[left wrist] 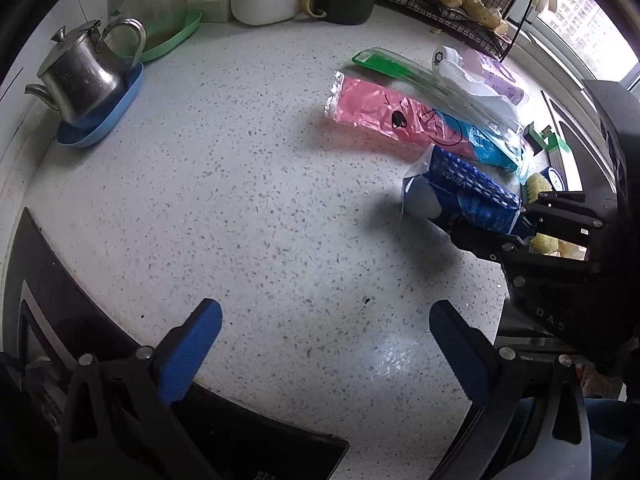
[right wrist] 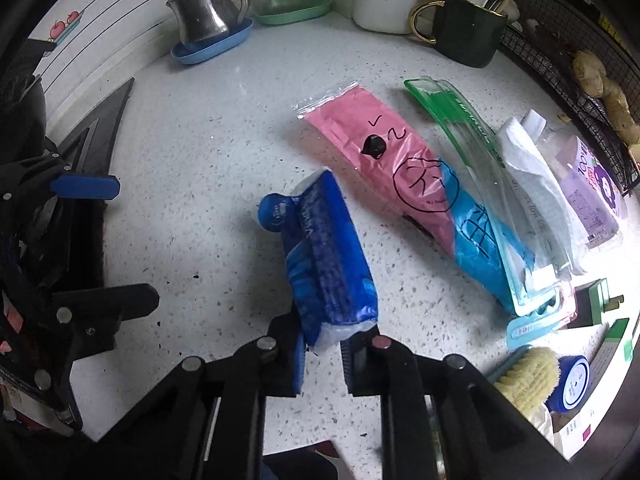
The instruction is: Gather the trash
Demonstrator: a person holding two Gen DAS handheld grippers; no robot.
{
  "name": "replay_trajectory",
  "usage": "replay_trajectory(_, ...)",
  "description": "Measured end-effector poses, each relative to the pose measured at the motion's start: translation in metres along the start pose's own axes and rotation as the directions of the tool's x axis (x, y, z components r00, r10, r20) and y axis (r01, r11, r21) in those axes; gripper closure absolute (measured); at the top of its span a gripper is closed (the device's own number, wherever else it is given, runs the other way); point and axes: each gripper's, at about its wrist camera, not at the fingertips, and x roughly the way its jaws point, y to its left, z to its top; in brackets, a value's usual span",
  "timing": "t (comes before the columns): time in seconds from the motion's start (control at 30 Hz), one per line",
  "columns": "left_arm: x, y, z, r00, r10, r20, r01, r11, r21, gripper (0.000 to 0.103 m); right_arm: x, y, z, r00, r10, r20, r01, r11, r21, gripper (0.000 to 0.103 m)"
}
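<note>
My right gripper pinches the near end of one blue tissue pack, its two pads pressed against the pack's crumpled white end, while the rest of the pack lies on the speckled counter and points away from me. My left gripper hangs over bare counter with its two blue fingers spread wide and nothing between them. Beyond the pack lies a row of trash, all flat on the counter: one pink and blue wrapper with black scribbles, one clear blister pack with a green edge just beside it and partly over it, one crumpled white paper, and one purple pouch at the far right. I count five pieces in all, with the tissue pack nearest me. At the right edge sit some small things, a yellow brush head and a blue lid among them; the glare there is strong, so I cannot count them surely. At the back stand one steel teapot on a blue tray, one green tray, one white lidded jar and one dark mug with a gold handle.
</note>
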Motion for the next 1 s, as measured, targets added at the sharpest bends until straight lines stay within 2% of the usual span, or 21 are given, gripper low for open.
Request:
replay_trajectory(0.13,-0.007,-0.008,0.009,1.0,-0.01,0.024,0.009,1.0,0.03,0.0,-0.013,-0.017,-0.006,0.999,-0.03,0.028,0.029,0.999,0.032,0.092)
replay_trajectory(0.3,-0.009,-0.029,0.028,0.998,0.016,0.057,-0.024,0.991,0.134,0.0,-0.042,-0.041,-0.02,0.996,-0.058,0.065,0.051,0.993,0.102,0.092)
replay_trajectory(0.4,-0.008,-0.042,0.044,0.998,0.005,0.065,-0.017,0.981,0.194,0.0,-0.06,-0.056,-0.028,0.994,-0.071,0.085,0.057,0.987,0.15,0.092)
replay_trajectory(0.53,-0.002,-0.06,0.067,0.997,-0.008,0.079,-0.016,0.955,0.297,0.0,-0.082,-0.074,-0.037,0.991,-0.095,0.099,0.072,0.973,0.219,0.092)
replay_trajectory(0.67,0.012,-0.077,0.089,0.997,-0.04,0.06,0.014,0.923,0.385,0.0,-0.094,-0.093,-0.045,0.988,-0.125,0.094,0.094,0.956,0.278,0.092)
replay_trajectory(0.83,0.046,-0.099,0.108,1.0,-0.01,0.016,0.001,0.861,0.508,0.0,-0.098,-0.103,-0.056,0.987,-0.14,0.072,0.108,0.935,0.339,0.092)
replay_trajectory(0.93,0.066,-0.105,0.119,1.0,0.013,0.001,-0.011,0.844,0.536,0.0,-0.099,-0.11,-0.056,0.987,-0.146,0.064,0.114,0.927,0.358,0.092)
replay_trajectory(1.0,0.078,-0.109,0.126,1.0,0.02,-0.016,-0.008,0.843,0.538,0.0,-0.101,-0.113,-0.056,0.987,-0.147,0.062,0.114,0.922,0.37,0.092)
